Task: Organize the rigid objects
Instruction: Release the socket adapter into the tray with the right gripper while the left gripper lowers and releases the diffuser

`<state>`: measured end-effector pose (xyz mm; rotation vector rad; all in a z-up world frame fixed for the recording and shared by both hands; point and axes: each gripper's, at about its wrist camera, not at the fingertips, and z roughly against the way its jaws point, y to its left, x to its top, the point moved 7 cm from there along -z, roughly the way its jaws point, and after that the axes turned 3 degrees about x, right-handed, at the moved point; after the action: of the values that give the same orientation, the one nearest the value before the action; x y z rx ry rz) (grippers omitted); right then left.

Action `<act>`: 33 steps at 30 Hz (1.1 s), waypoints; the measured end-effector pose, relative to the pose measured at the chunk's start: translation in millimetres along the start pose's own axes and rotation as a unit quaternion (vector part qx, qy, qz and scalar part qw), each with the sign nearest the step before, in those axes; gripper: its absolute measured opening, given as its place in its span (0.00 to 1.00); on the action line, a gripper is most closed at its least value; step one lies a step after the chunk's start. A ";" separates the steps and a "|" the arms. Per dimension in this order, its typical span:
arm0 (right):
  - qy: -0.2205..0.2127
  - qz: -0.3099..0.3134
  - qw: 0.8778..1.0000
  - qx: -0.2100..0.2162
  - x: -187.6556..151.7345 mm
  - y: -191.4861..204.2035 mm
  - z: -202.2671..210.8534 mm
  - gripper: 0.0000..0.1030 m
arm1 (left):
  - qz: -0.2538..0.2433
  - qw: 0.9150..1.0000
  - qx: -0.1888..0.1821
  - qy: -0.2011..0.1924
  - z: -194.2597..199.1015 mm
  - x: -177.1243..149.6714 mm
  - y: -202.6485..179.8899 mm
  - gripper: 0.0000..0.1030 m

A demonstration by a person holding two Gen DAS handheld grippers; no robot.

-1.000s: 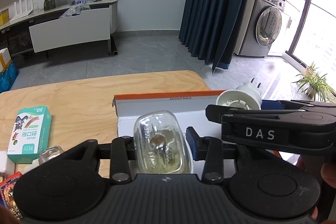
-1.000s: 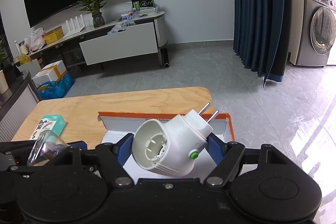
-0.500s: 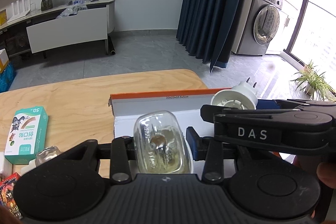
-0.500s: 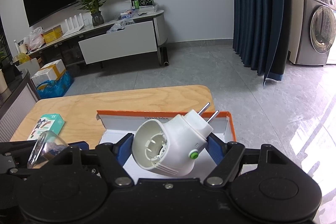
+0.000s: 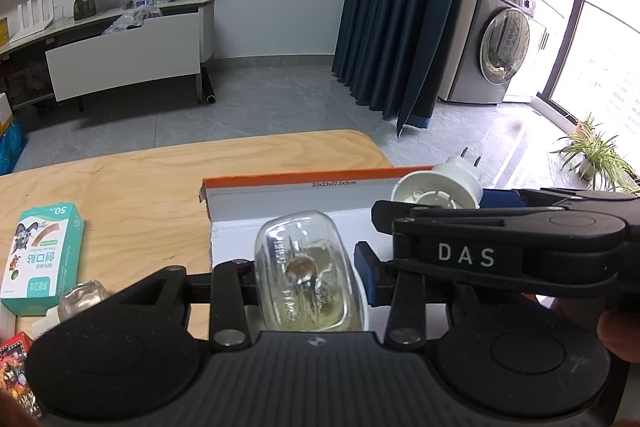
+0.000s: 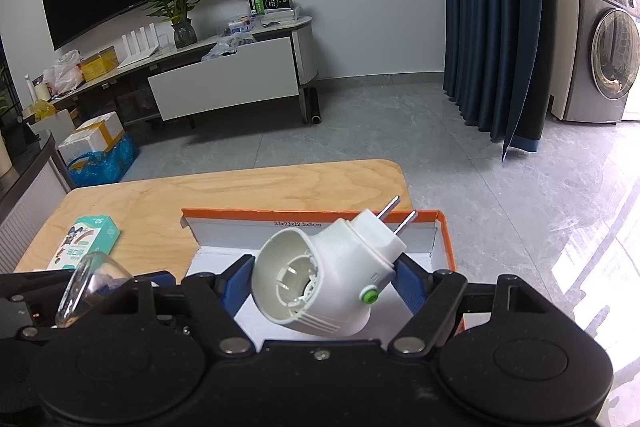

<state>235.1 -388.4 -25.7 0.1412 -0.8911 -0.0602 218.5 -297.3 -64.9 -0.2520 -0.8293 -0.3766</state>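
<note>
left gripper point(image 5: 308, 283): jaws closed in tight on a clear glass bottle point(image 5: 306, 273), pads pressing both its sides, held above the box
right gripper point(image 6: 326, 277): jaws set wide, blue pads clamping a white plug adapter point(image 6: 324, 273), two metal prongs pointing up and away, green button on its side
box point(image 6: 444, 243): orange-rimmed, white inside, open, sits on wooden table point(image 5: 140, 195), right under both grippers
grippers: side by side, right one just right of left one in left wrist view
table left: teal carton point(image 5: 40, 259) lying flat, small clear bottle point(image 5: 82, 297) just beside it, colourful pack point(image 5: 14, 367) at near edge
hand point(image 5: 618, 331): part visible at right edge, behind right gripper
</note>
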 end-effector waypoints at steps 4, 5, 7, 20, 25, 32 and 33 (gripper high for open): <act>-0.025 -0.012 1.000 0.007 6.3 -2.9 10.5 0.87 | 0.001 1.000 -0.001 0.003 -4.0 -0.9 -0.1 0.40; -0.035 -0.017 0.999 0.007 8.6 -5.1 15.0 0.87 | 0.003 1.000 -0.002 0.004 -5.1 -1.3 0.0 0.40; -0.053 -0.028 0.998 0.004 13.2 -10.2 23.3 0.87 | 0.004 1.000 -0.003 0.006 -8.1 -1.2 -0.6 0.40; -0.081 -0.020 0.997 -0.002 18.4 -16.4 55.3 0.88 | 0.017 1.000 -0.009 -0.019 13.7 12.3 -1.0 0.73; -0.093 -0.025 0.995 -0.015 13.3 -13.8 84.7 0.91 | 0.009 0.999 0.012 -0.032 43.0 15.0 13.1 0.78; -0.081 -0.035 0.996 -0.016 -14.7 6.8 117.8 0.93 | 0.009 0.999 0.034 -0.024 79.9 -3.1 34.0 0.86; -0.076 -0.032 0.996 -0.016 -19.3 9.7 120.8 0.93 | 0.007 0.999 0.042 -0.023 84.3 -7.7 36.8 0.87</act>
<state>128.9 -388.4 35.8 0.1363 -1.0372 -0.1461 172.9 -231.9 -18.4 -0.1886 -0.8863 -0.3221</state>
